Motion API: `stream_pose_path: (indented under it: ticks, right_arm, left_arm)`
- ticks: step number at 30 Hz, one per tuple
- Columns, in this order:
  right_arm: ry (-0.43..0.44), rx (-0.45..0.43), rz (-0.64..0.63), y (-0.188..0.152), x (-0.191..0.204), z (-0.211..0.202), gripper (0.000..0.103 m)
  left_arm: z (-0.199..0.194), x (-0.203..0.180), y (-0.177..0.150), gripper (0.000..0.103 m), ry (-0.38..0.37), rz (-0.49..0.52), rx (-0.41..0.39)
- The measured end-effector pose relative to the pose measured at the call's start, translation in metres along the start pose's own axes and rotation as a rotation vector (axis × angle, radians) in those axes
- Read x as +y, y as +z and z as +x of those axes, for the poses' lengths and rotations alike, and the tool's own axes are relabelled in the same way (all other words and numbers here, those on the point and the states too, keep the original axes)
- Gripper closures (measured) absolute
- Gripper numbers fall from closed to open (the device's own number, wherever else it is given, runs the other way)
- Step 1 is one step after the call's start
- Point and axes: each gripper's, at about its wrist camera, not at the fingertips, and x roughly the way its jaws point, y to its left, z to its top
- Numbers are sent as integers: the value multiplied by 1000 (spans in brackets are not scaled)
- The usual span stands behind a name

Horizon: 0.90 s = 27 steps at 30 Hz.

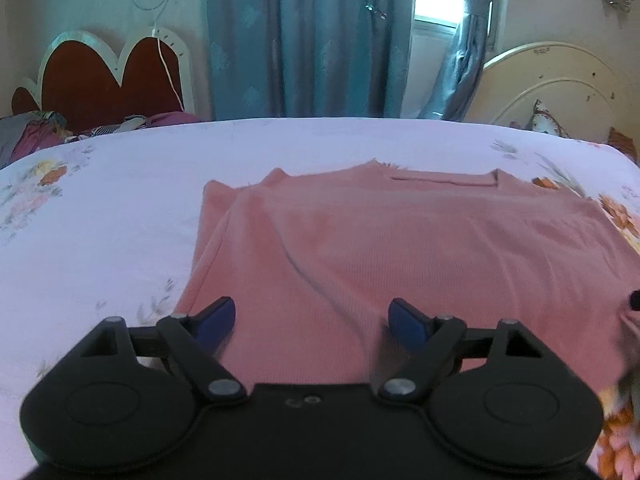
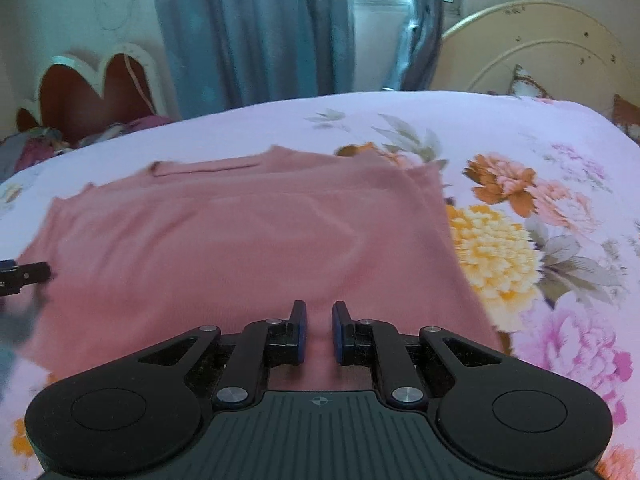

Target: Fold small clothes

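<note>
A pink knit garment [image 1: 400,248] [image 2: 224,240] lies spread flat on a flowered bed sheet [image 1: 100,220], neckline toward the far side, with its left side folded in under a diagonal crease. My left gripper [image 1: 312,308] hangs open just above the garment's near left part, blue pads wide apart and nothing pinched. It also shows as a dark tip, the left gripper [image 2: 24,274], at the edge of the right wrist view. My right gripper [image 2: 319,306] is shut on the garment's near hem, jaws almost together with pink cloth in the narrow gap. Its tip [image 1: 634,300] shows beside bunched cloth.
The sheet [image 2: 540,140] carries large flower prints to the garment's right. A cream headboard [image 1: 560,88] with a cushion stands at the far right. At the far left are a red scalloped headboard [image 1: 100,80] and a heap of clothes [image 1: 32,132]. Blue curtains [image 1: 308,40] hang behind.
</note>
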Motion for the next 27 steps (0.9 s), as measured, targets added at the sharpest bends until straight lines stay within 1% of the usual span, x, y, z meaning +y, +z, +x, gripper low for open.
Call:
stream_pose_path:
  ticks: [1,3,4,6,9,12,15,19,24,25,26,27]
  right_arm:
    - [4,17,-17,-4,8,2,91]
    - [-22,68,-25,-13,15,11,91]
    - [-26,73,-13,-16,15,13,91]
    - [-27,75,-3,-17,15,11,91]
    - [-17,74,-2,-14,18,4,91]
    - [7,47,4,-9,24,-7,91]
    - [41,36,0,-5,37,-12,91]
    - [83,30,-29,1,56,-13,91]
    - [114,12,-37,9,72,-13,89]
    - [117,11,-40,10,73,-11,78]
    - [117,5,-41,11,76,-10,64]
    - [115,-15,-41,12,78,-10,31]
  left_arm:
    - [-2,1,-4,19,-2,-1,6]
    - [0,5,-16,19,4,-3,47]
    - [2,7,-22,19,11,3,63]
    - [-1,11,-28,19,8,13,59]
    - [-11,16,-30,19,-12,-17,77]
    - [-26,25,-32,19,-30,-99,91]
    - [-38,34,-35,19,-58,-191,132]
    - [-40,39,-39,18,-109,-262,185]
    - [-38,51,-51,16,-173,-396,224]
    - [-37,52,-52,16,-179,-412,220]
    - [-37,54,-54,13,-186,-428,210]
    - [-35,55,-56,12,-195,-439,204]
